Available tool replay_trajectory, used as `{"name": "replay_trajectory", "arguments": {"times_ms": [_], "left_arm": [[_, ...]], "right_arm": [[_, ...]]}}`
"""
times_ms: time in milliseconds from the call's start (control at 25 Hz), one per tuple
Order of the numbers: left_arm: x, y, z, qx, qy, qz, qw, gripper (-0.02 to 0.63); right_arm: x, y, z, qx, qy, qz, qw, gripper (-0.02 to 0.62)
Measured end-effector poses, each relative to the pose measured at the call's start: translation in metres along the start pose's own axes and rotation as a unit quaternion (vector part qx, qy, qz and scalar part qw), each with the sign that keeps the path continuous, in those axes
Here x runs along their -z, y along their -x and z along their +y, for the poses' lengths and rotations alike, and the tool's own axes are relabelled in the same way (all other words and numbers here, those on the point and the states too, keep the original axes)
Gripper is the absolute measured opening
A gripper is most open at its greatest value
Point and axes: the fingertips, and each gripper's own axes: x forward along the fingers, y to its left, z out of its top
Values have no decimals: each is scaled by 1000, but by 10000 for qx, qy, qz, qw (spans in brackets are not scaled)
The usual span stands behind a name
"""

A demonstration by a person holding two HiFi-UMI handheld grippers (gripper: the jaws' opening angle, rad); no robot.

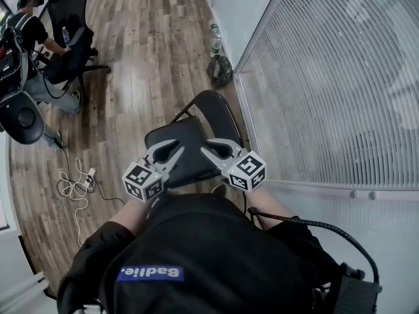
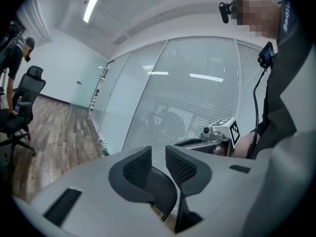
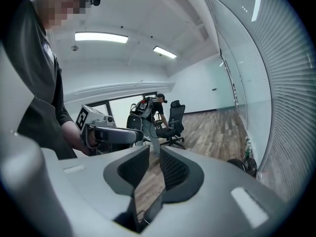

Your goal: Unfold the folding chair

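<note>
The black folding chair stands on the wood floor beside the glass wall. Its seat lies flat and its rounded backrest rises behind it. My left gripper and right gripper hover side by side above the seat, close to my body, tips angled toward each other. In the left gripper view the left gripper's jaws stand a narrow gap apart with nothing between them; a black edge of the chair shows far below. The right gripper's jaws are likewise slightly apart and hold nothing.
A glass wall with blinds runs along the right. A bag and bottles sit at its foot. A person sits on an office chair at the far left. White cables lie on the floor to the left.
</note>
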Motion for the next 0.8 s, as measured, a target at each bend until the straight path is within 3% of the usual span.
{"name": "replay_trajectory", "arguments": {"times_ms": [280,520,800], "left_arm": [[-25,7,-18,-90,-76,-272,9996,46],[-48,9,-41,58,-462,-591,9972,22],[-51,11,-55,196,-560,-591,9965,5]], "right_arm": [[-17,3,18,-174,216,-208,9994,55],[-32,12,27,-206,366,-404,9983,40],[-50,25,35,-237,446,-629,9967,23]]}}
